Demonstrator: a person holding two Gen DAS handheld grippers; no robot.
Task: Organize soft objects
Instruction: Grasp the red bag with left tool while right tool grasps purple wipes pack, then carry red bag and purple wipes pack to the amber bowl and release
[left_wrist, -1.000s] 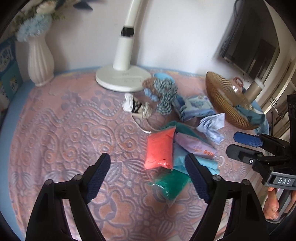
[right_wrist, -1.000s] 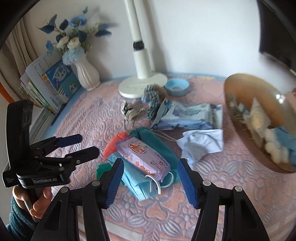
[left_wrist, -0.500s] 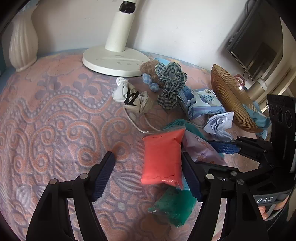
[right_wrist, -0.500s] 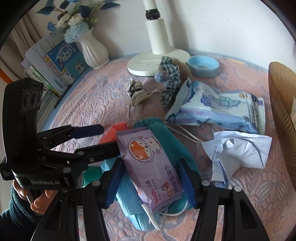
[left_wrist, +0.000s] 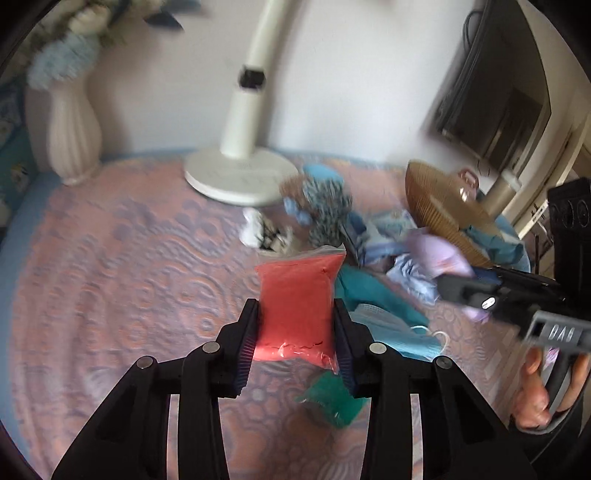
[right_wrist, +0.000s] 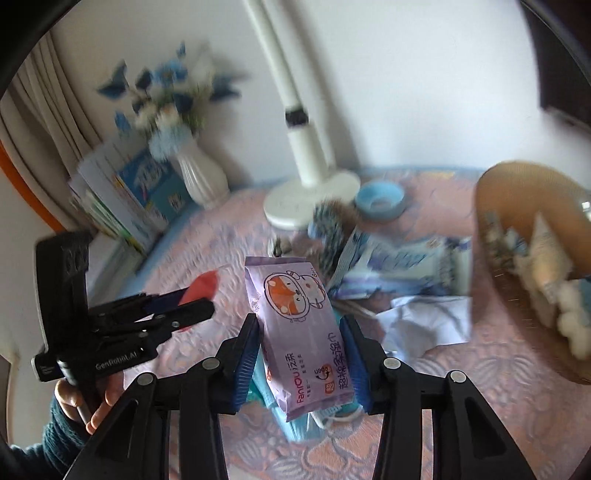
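**Two grippers, each with a packet between its pads**

Two packets are off the pink patterned cloth (left_wrist: 110, 280) that covers the table, which stands against a pale wall.

The left gripper (left_wrist: 297, 339) has its jaws closing on a red bag (left_wrist: 295, 302), both pads against its sides. The right gripper (right_wrist: 301, 356) is likewise closing on a purple wipes pack (right_wrist: 299, 328) printed with a fox.

Only the right wrist view shows the stacked books (right_wrist: 122, 199) by the curtain and a blue dish (right_wrist: 380, 199) behind the white lamp base (right_wrist: 295, 201). Only the left view shows a green pouch (left_wrist: 332, 398) lying on the cloth below the red bag.

A brown ribbed bowl (right_wrist: 491, 206) stands tilted at the right; white fluffy pieces and pale scraps lie inside. A white vase (right_wrist: 201, 177) holds blue flowers.
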